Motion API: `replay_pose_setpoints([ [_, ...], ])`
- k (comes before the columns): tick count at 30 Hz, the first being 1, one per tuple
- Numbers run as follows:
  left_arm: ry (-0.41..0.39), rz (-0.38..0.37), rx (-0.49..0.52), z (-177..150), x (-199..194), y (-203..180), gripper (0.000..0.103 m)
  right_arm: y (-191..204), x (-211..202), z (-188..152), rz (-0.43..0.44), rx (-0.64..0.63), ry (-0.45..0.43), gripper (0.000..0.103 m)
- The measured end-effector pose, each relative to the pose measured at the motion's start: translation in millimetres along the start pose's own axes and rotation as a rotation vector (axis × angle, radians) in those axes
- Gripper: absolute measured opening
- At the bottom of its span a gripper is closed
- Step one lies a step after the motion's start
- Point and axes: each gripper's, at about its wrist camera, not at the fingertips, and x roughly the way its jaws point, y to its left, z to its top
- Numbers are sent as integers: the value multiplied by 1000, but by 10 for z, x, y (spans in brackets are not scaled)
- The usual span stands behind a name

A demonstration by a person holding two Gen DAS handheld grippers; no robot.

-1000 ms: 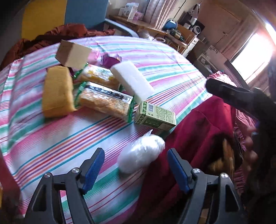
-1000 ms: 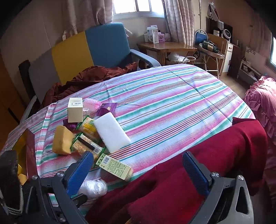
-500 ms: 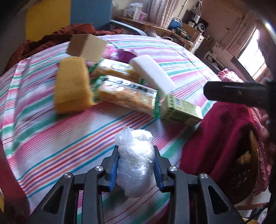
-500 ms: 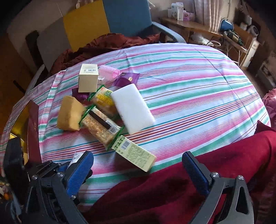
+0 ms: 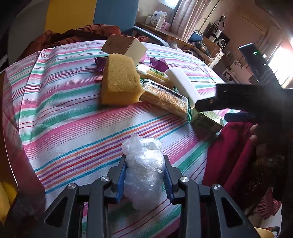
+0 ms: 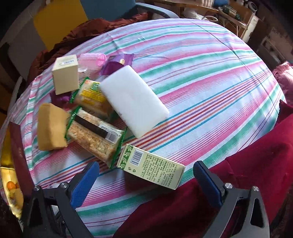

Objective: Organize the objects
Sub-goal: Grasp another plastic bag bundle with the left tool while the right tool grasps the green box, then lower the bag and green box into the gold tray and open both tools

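My left gripper (image 5: 144, 175) is shut on a crumpled clear plastic bag (image 5: 144, 164), held just above the striped tablecloth (image 5: 73, 113). Beyond it lie a yellow sponge (image 5: 120, 82), two snack packs (image 5: 164, 98), a white foam block (image 5: 183, 86) and a green carton (image 5: 207, 119). My right gripper (image 6: 146, 183) is open, its blue fingers (image 6: 86, 181) spread on either side of the green carton (image 6: 152, 168), which lies near the table's front edge. The sponge (image 6: 50, 128), the foam block (image 6: 133, 98) and a beige box (image 6: 65, 74) lie behind it.
A dark red cloth (image 6: 228, 183) hangs over the table's front right edge. A pink plastic item (image 6: 91, 59) and purple wrappers (image 6: 117, 62) sit behind the pile. A red and gold box (image 6: 11, 164) stands at the left edge. A chair (image 5: 113, 12) stands behind the table.
My left gripper has shut on the plastic bag and now holds it closer to the sponge. My right gripper has dropped lower and closer to the green carton.
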Motion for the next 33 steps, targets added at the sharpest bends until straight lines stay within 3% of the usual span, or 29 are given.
replay_pose_setpoints([
  [2, -5, -3, 5, 11, 42, -44, 36, -7, 26, -9, 1, 9, 6, 92],
  [3, -9, -4, 8, 4, 39, -43, 36, -3, 2, -6, 12, 8, -8, 74],
  [8, -26, 0, 32, -35, 12, -51, 36, 6, -69, -69, 16, -25, -31, 75],
  [13, -35, 12, 31, -46, -23, -49, 35, -68, -372, -193, 93, -16, -123, 75],
  [18, -61, 37, 23, -92, -189, -33, 35, 130, -667, -230, 164, -84, -205, 75],
  [25, -187, 87, -35, -120, -840, 192, 35, 801, -830, -211, 301, -226, -238, 75],
  [33, -328, 250, -261, -287, -1674, 1067, 35, 2031, -818, -455, 431, -476, -202, 75],
])
